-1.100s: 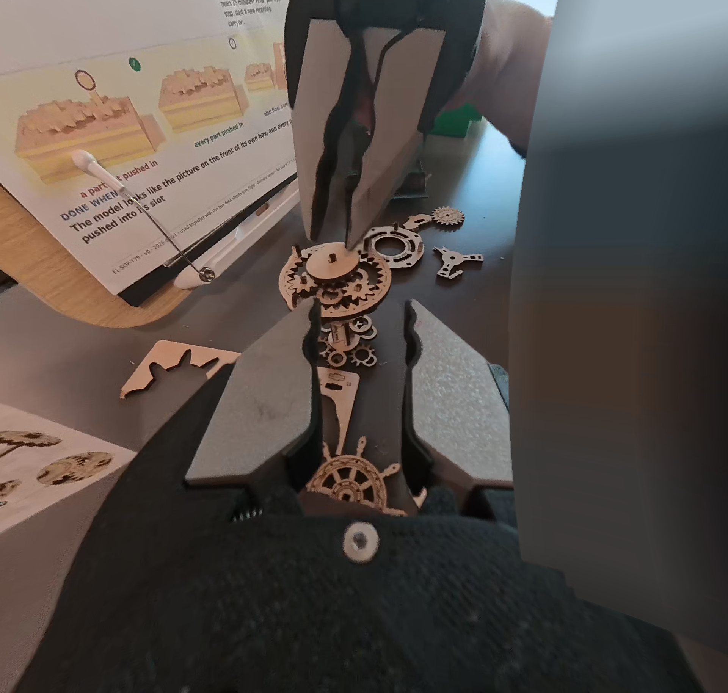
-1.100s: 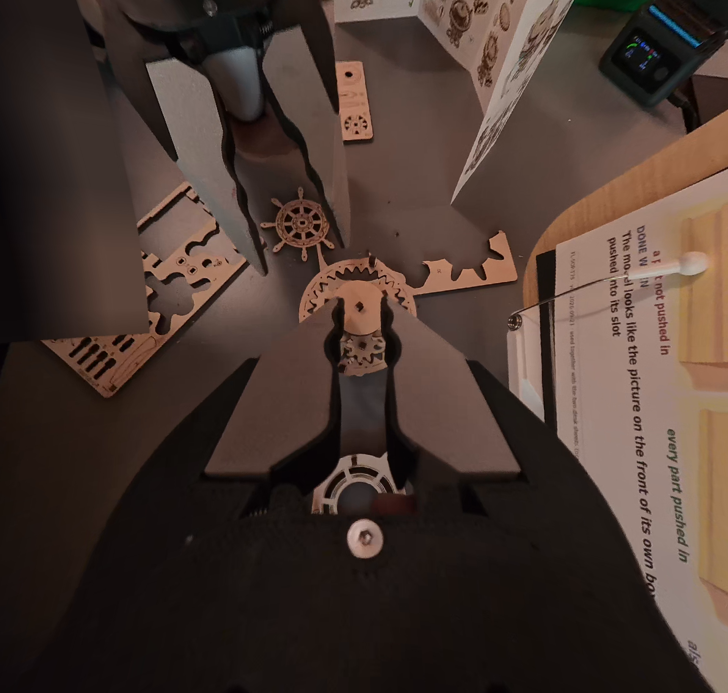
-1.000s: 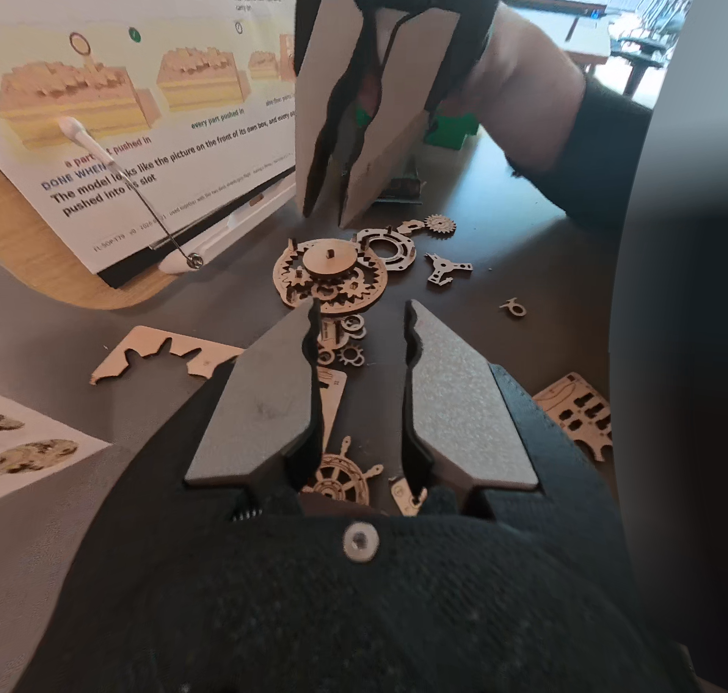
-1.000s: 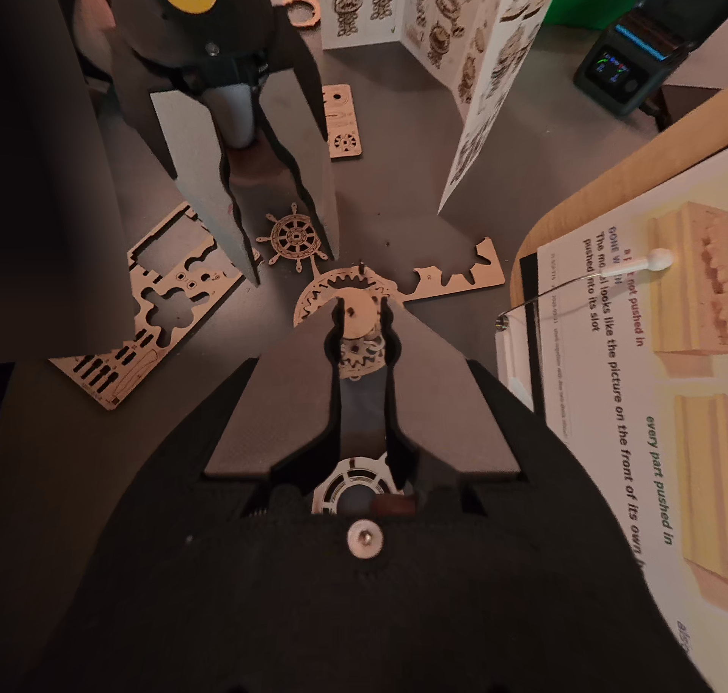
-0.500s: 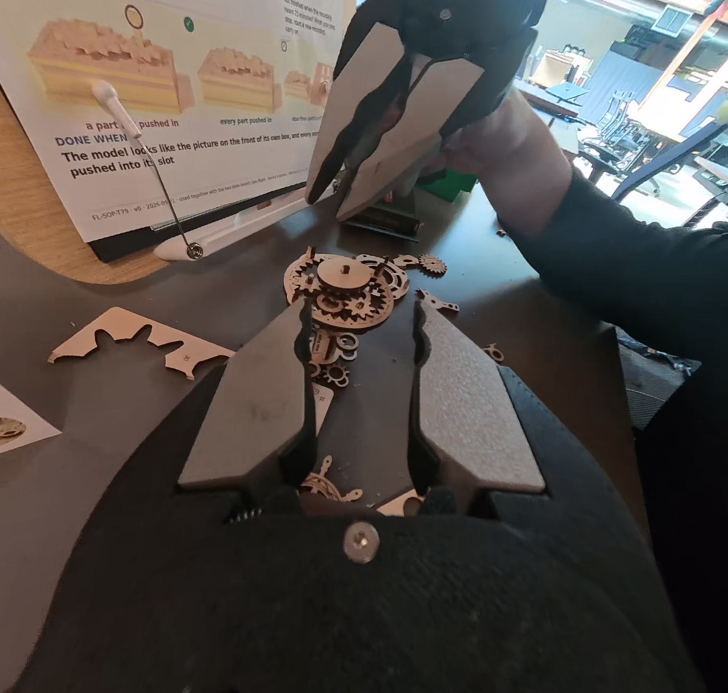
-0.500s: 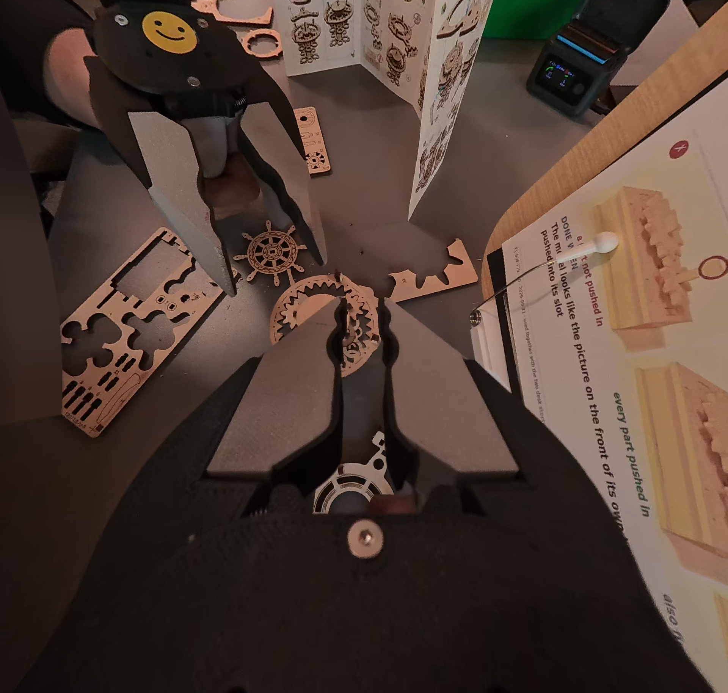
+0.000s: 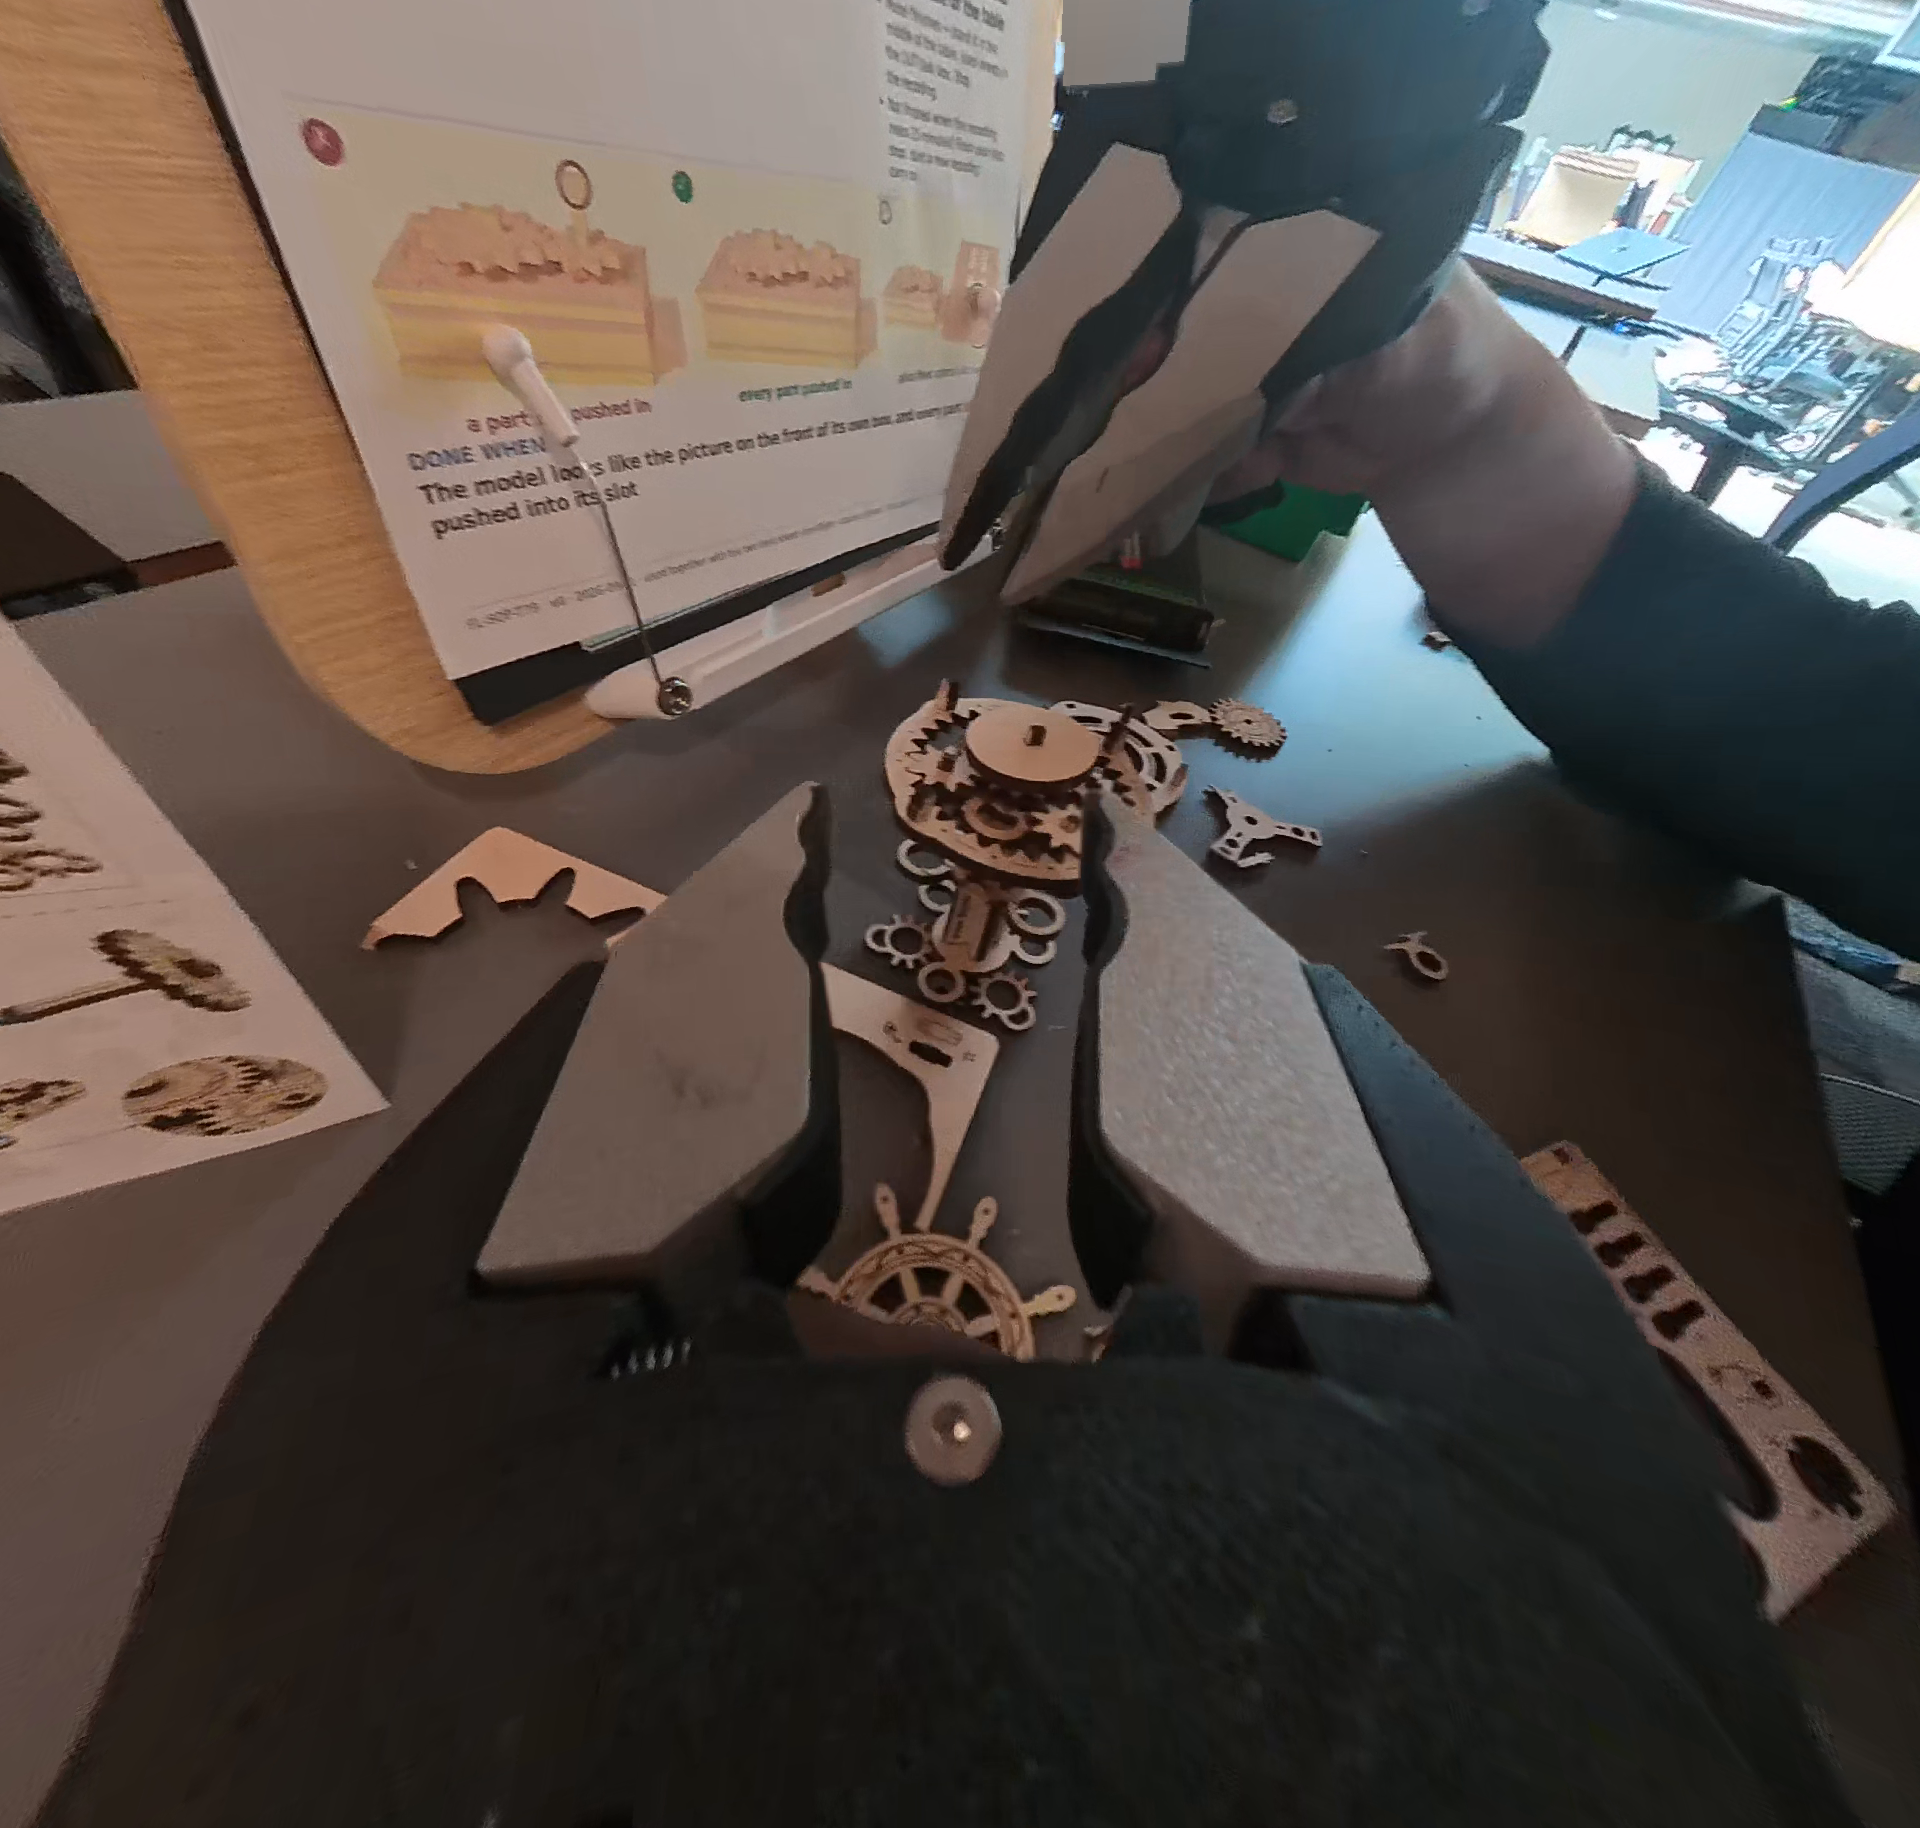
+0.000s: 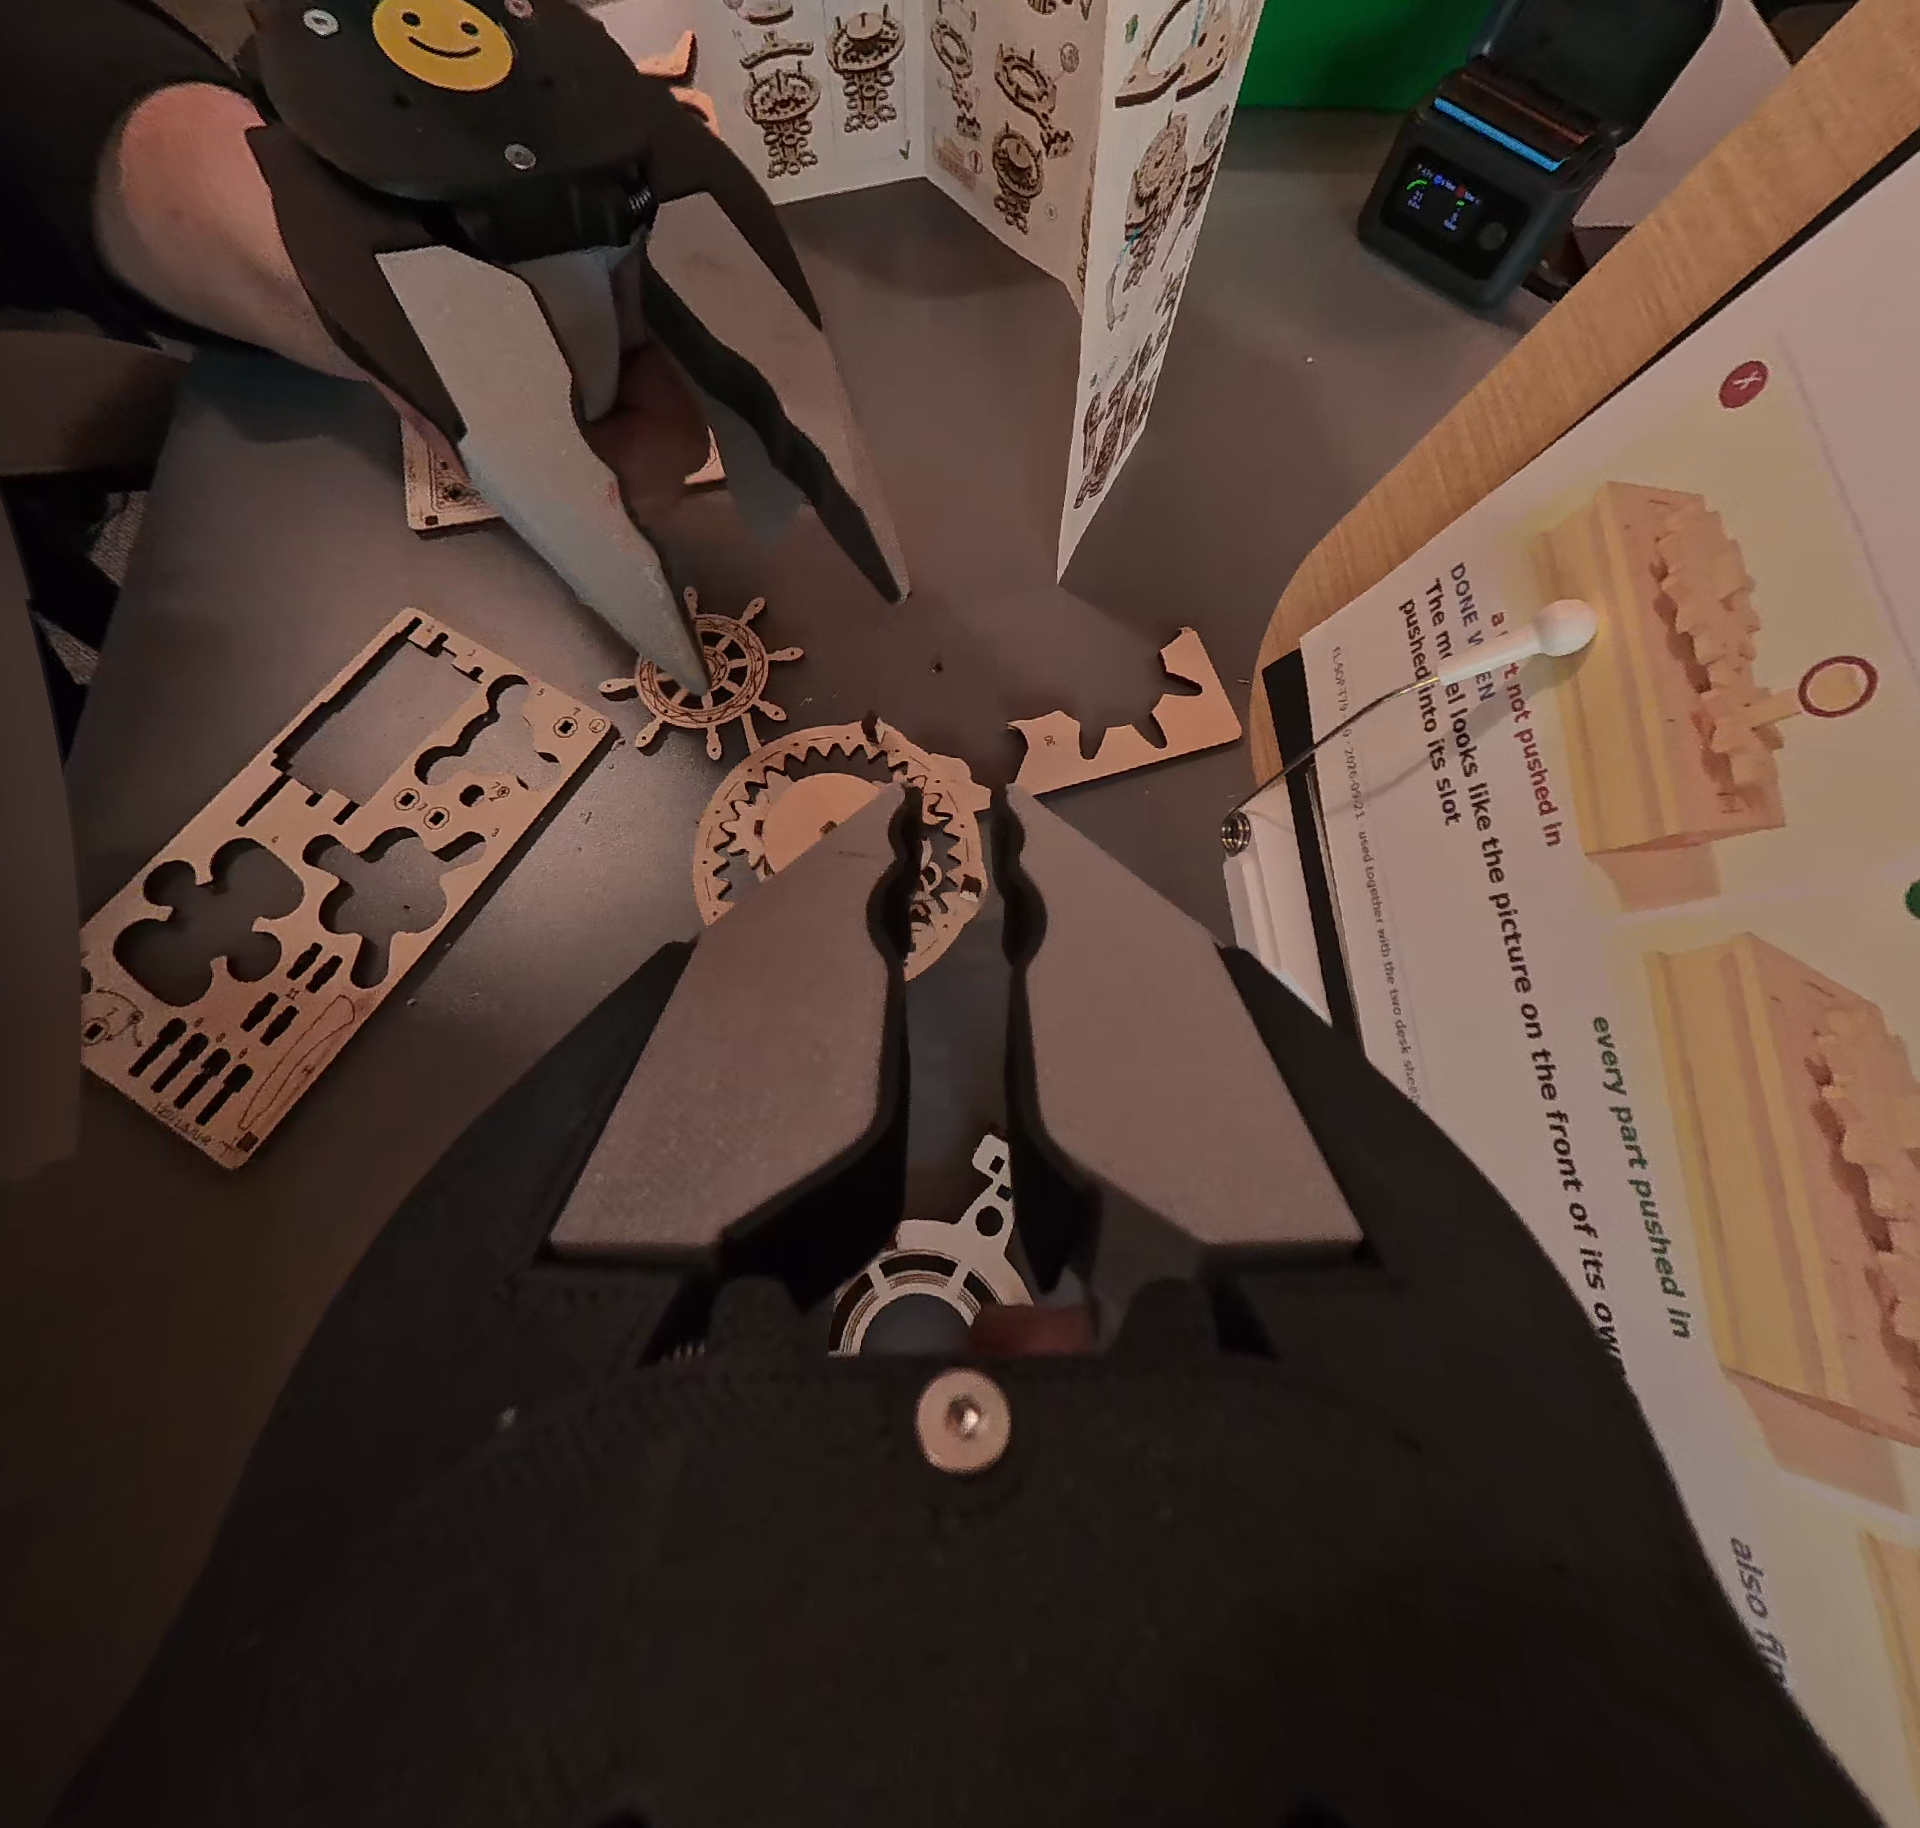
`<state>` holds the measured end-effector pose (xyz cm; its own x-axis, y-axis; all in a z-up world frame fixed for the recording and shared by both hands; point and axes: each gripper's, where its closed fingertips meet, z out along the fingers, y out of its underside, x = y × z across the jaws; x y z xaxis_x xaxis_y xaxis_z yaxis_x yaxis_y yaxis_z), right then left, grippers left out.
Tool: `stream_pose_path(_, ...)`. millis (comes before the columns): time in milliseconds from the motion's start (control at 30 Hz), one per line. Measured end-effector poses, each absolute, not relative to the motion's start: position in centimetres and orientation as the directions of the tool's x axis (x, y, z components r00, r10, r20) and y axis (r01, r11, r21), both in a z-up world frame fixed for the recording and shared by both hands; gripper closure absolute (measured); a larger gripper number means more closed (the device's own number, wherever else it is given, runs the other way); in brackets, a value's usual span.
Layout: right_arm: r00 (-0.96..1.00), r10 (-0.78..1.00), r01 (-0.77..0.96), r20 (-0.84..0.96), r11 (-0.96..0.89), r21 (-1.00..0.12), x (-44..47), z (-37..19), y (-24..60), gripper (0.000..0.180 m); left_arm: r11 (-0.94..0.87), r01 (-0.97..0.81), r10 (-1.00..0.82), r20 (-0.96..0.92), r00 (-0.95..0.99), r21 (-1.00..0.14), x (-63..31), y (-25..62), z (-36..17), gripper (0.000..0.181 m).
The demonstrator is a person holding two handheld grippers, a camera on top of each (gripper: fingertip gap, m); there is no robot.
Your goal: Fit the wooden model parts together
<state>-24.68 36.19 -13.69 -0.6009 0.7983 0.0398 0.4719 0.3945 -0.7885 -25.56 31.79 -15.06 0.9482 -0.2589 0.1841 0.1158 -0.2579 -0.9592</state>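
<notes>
A wooden gear assembly (image 7: 1029,791) with a round disc on top lies flat on the dark table (image 7: 260,739), and also shows in the right wrist view (image 8: 810,802). My left gripper (image 7: 951,822) is open and empty, its tips just short of the assembly and over small ring parts (image 7: 966,947). A ship's wheel part (image 7: 935,1290) lies under it; in the right wrist view the wheel (image 8: 743,698) sits at the left gripper's (image 8: 790,635) tip. My right gripper (image 8: 951,796) stands slightly open with a narrow gap, empty, raised above the assembly; it also shows in the left wrist view (image 7: 987,573).
A ring part (image 7: 1143,750), small gear (image 7: 1247,724) and three-armed piece (image 7: 1257,838) lie beside the assembly. A punched-out sheet (image 8: 312,874), a toothed offcut (image 8: 1132,718), a folded leaflet (image 8: 987,64), a black device (image 8: 1496,178) and a propped instruction board (image 8: 1610,843) surround it. One gripper's finger ends stand about 6 cm off the other's. My left tips are roughly 12 cm from the toothed offcut (image 8: 1132,718).
My right gripper has lifted off the assembly's top disc and drawn up and back toward the board. My left gripper stayed open and shifted a little.
</notes>
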Motion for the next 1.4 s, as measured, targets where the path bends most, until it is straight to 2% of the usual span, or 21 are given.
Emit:
stream_pose_path(133,-0.621,0.784,0.484,0.020,0.404,-0.776,-24.3,-14.3,35.9,0.180,-0.262,0.074,-0.256,0.143,0.956,-0.962,-25.6,31.9,-15.3,0.136)
stream_pose_path(433,-0.668,0.744,0.468,0.003,0.423,-0.776,-23.7,-14.3,34.3,0.177,-0.273,0.003,-0.287,0.084,0.954,-0.962,-24.3,32.1,-15.9,0.137)
stream_pose_path(667,-0.687,0.726,0.493,0.036,0.502,-0.711,-23.6,-16.3,33.8,0.176,-0.284,0.000,-0.297,0.088,0.951,-0.959,-23.8,32.5,-16.1,0.138)
stream_pose_path(800,-0.695,0.718,0.451,0.032,0.470,-0.759,-23.4,-14.5,33.2,0.177,-0.287,0.001,-0.300,0.091,0.950,-0.958,-23.6,32.6,-16.1,0.139)
stream_pose_path(867,-0.681,0.731,0.512,0.037,0.512,-0.690,-23.3,-16.4,33.8,0.178,-0.286,-0.002,-0.301,0.088,0.950,-0.958,-23.6,32.6,-16.1,0.139)
stream_pose_path(967,-0.690,0.722,0.501,0.054,0.531,-0.683,-23.3,-16.6,33.4,0.176,-0.287,-0.003,-0.300,0.087,0.950,-0.958,-23.6,32.6,-16.2,0.139)
stream_pose_path(1100,-0.697,0.717,0.451,0.018,0.457,-0.767,-23.3,-14.1,32.9,0.171,-0.288,0.001,-0.300,0.092,0.950,-0.957,-23.7,32.6,-16.1,0.139)
stream_pose_path(1200,-0.701,0.713,0.501,0.026,0.518,-0.693,-23.2,-16.7,33.5,0.167,-0.292,0.000,-0.299,0.092,0.950,-0.956,-23.7,32.7,-16.2,0.139)
stream_pose_path(1233,-0.714,0.700,0.483,0.030,0.522,-0.703,-23.1,-16.7,33.3,0.176,-0.295,-0.001,-0.299,0.091,0.950,-0.956,-23.7,32.7,-16.3,0.140)
stream_pose_path(1300,-0.682,0.722,0.493,0.112,0.567,-0.660,-23.5,-16.6,34.6,0.167,-0.302,-0.005,-0.299,0.090,0.950,-0.953,-23.7,32.7,-16.5,0.140)
stream_pose_path(1400,-0.664,0.728,0.390,0.170,0.531,-0.752,-23.9,-13.6,34.3,0.171,-0.303,-0.005,-0.299,0.090,0.950,-0.953,-23.6,32.7,-16.6,0.140)
